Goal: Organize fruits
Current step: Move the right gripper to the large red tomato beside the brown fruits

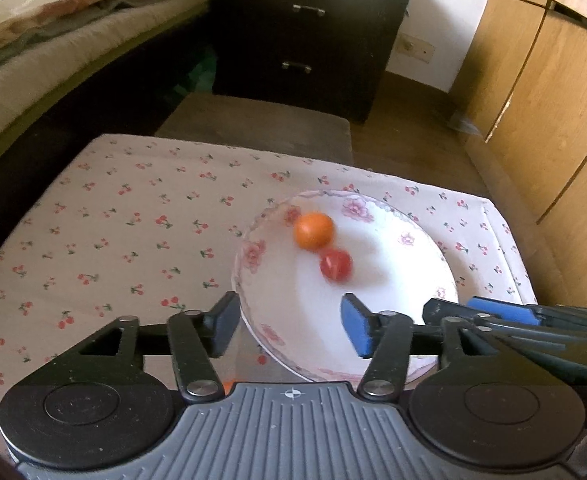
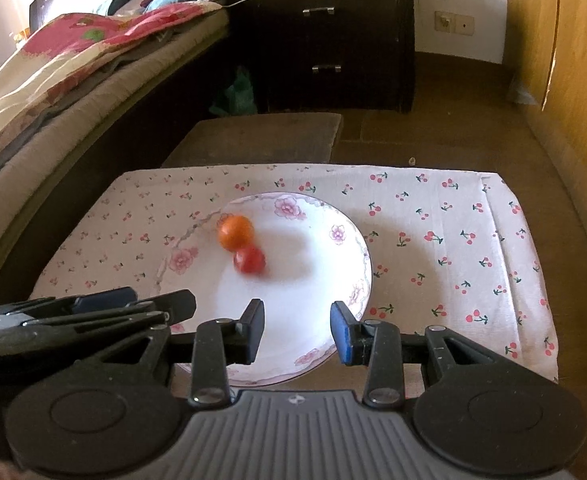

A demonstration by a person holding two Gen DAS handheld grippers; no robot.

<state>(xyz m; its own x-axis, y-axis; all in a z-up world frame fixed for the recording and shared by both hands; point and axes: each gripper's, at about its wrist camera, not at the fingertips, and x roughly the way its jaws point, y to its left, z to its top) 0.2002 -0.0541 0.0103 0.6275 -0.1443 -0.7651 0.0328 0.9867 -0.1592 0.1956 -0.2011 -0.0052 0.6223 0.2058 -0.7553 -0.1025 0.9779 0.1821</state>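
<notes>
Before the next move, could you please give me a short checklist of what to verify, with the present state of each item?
1. Left gripper empty, nothing between its fingers: ok.
2. Right gripper empty, jaws apart: ok.
3. Orange fruit inside the plate: ok.
4. Red fruit inside the plate, touching the orange one: ok, though it looks blurred, so whether it has settled: cannot tell.
5. Plate fully on the cherry-print cloth: ok.
6. More fruit left outside the plate: cannot tell; none shows on the cloth in either view.
</notes>
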